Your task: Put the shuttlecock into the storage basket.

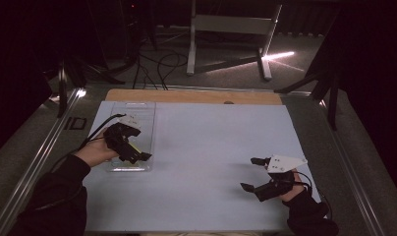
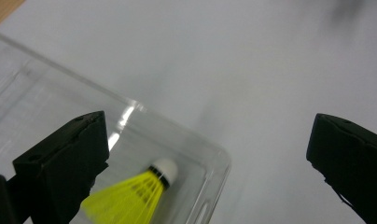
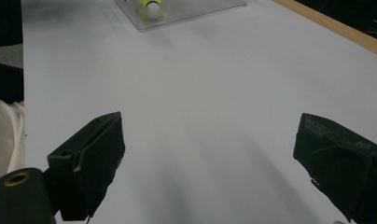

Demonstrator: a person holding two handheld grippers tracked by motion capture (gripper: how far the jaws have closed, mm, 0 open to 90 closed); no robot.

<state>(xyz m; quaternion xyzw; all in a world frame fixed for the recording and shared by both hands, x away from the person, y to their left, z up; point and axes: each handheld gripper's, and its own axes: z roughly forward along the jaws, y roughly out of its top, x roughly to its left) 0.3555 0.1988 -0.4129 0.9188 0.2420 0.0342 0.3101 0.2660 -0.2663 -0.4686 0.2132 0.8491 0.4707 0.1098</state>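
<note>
while the left hand-held gripper (image 2: 210, 154) gapes empty, its jaw hides the yellow shuttlecock's (image 2: 130, 198) skirt — blurred inside the clear box (image 2: 214, 163).

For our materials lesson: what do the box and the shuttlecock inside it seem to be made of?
Box: probably clear hard plastic, glossy; the table shows through its walls and its rim catches glints. Shuttlecock: the yellow ribbed skirt looks like synthetic plastic; the white rounded cap could be cork or foam, matte.

white table mat (image 1: 211, 147), grey stand (image 1: 231, 29), floor cables (image 1: 157, 69)
</note>
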